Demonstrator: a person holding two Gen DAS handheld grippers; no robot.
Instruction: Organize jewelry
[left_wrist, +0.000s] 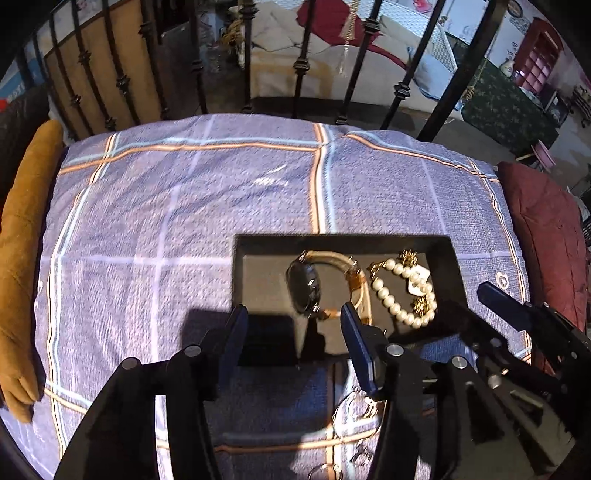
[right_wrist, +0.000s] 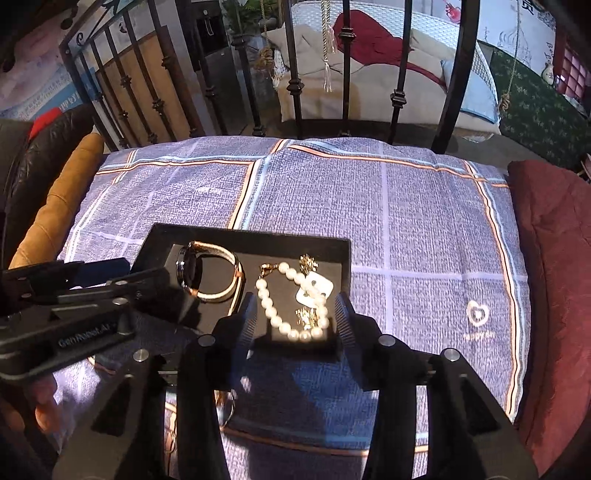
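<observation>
Two pieces of jewelry lie side by side in a shallow black tray (left_wrist: 443, 258) on a plaid blue bedspread (left_wrist: 184, 206): a dark-faced wristwatch (left_wrist: 306, 288) with a pale band on the left and a pearl bracelet (right_wrist: 288, 306) with gold charms on the right. The left gripper (left_wrist: 293, 332) hangs over the tray's near edge with its jaws spread and empty. The right gripper (right_wrist: 295, 321) is likewise spread wide above the bracelet's near end, gripping nothing, while thin gold rings (left_wrist: 356, 410) lie on the cloth just in front of the tray.

Watch (left_wrist: 314, 288) and pearl bracelet (left_wrist: 402, 295) lie in black tray (left_wrist: 255, 266).
</observation>
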